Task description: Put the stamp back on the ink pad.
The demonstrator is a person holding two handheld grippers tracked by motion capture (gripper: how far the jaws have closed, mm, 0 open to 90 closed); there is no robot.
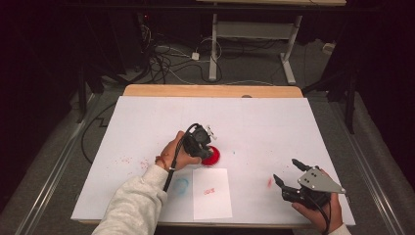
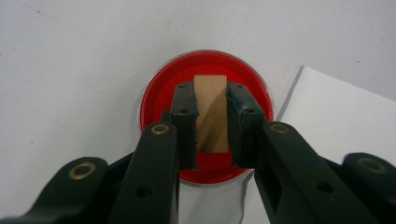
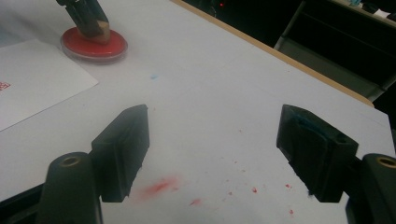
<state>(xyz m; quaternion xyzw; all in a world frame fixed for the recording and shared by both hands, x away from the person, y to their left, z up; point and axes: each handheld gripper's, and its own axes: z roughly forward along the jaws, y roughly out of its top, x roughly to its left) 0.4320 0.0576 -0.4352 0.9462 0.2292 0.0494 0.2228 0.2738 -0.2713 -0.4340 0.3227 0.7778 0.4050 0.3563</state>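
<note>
A round red ink pad [image 2: 205, 70] lies near the middle of the white table cover [image 1: 254, 122]. My left gripper [image 2: 211, 100] is shut on a small wooden stamp block [image 2: 211, 107] and holds it down over the red pad [image 1: 213, 155]; in the right gripper view the stamp's end [image 3: 103, 31] rests on the pad [image 3: 95, 45]. The left gripper [image 1: 199, 139] hides most of the pad from above. A white sheet of paper [image 1: 211, 193] with a small red stamped mark [image 1: 209, 191] lies just in front of the pad. My right gripper [image 3: 215, 140] stands open over bare table at the front right [image 1: 289, 177].
Red ink smudges [image 3: 161, 186] and specks dot the cover near the right gripper; a faint blue ring [image 1: 181, 184] sits left of the paper. The wooden table edge [image 1: 210, 90] runs along the far side. Cables and a desk frame [image 1: 213, 44] lie on the floor beyond.
</note>
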